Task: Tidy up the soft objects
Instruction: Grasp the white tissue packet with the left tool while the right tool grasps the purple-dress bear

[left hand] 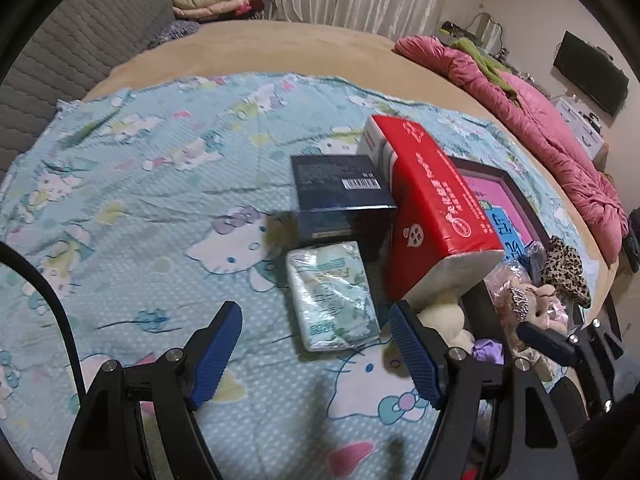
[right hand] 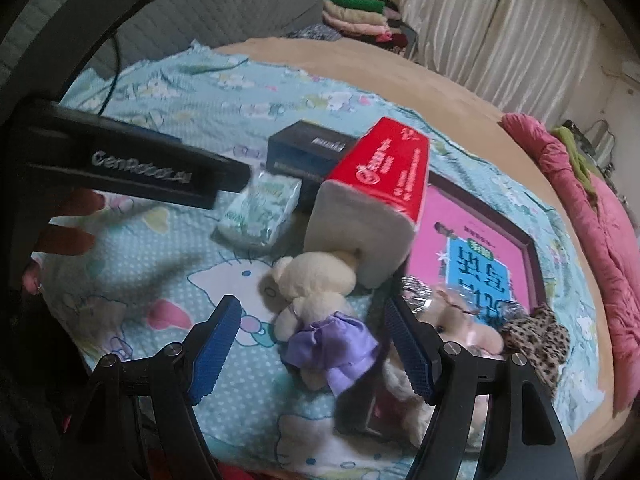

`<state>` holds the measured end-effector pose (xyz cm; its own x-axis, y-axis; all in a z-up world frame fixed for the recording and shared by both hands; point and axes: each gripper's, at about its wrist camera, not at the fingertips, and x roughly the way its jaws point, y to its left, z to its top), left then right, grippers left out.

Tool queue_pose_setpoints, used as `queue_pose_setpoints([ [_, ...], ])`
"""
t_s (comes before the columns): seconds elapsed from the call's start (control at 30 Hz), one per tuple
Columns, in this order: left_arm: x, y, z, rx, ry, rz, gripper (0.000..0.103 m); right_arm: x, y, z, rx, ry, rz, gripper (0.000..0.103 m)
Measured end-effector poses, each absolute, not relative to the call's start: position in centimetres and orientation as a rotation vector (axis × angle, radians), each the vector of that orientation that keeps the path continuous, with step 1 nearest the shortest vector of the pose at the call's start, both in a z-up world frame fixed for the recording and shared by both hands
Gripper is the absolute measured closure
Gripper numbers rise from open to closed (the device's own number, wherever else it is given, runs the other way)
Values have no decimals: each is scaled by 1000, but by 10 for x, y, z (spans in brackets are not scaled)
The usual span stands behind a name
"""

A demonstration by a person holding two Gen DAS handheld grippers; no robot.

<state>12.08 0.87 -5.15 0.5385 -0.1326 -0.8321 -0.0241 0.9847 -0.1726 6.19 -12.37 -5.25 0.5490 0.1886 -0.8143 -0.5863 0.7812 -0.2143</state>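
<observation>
In the left wrist view, the left tongs (left hand: 316, 356) stand spread wide and empty above the pale blue cat-print bedsheet (left hand: 140, 184). Just ahead lies a small soft tissue pack in green-and-white plastic wrap (left hand: 333, 294), flat on the sheet and beside a dark navy cardboard box (left hand: 340, 200). A long red-wrapped block of tissues (left hand: 428, 216) leans tilted, one end propped up over the box. That small pack looks light and squashy with a slick wrapper; a pinch across its short sides, near the middle, should hold best.

In the right wrist view, the right tongs (right hand: 314, 350) are likewise spread and hold nothing. Between their tips, on the sheet, lies a cream plush bear in a lilac dress (right hand: 316, 300), its head touching the white end of the red block. It seems very light and compressible, so a grip around the torso, not the loose dress, is safer. A leopard-print fabric scrunchie (right hand: 536, 336) rests on a pink picture book in a dark tray (right hand: 472, 236).
</observation>
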Motion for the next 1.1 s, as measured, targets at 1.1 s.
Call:
queue_pose_setpoints([
  [1.1, 164, -12, -110, -138, 1120, -94, 28, 93, -120, -114, -609, 894, 518, 57],
])
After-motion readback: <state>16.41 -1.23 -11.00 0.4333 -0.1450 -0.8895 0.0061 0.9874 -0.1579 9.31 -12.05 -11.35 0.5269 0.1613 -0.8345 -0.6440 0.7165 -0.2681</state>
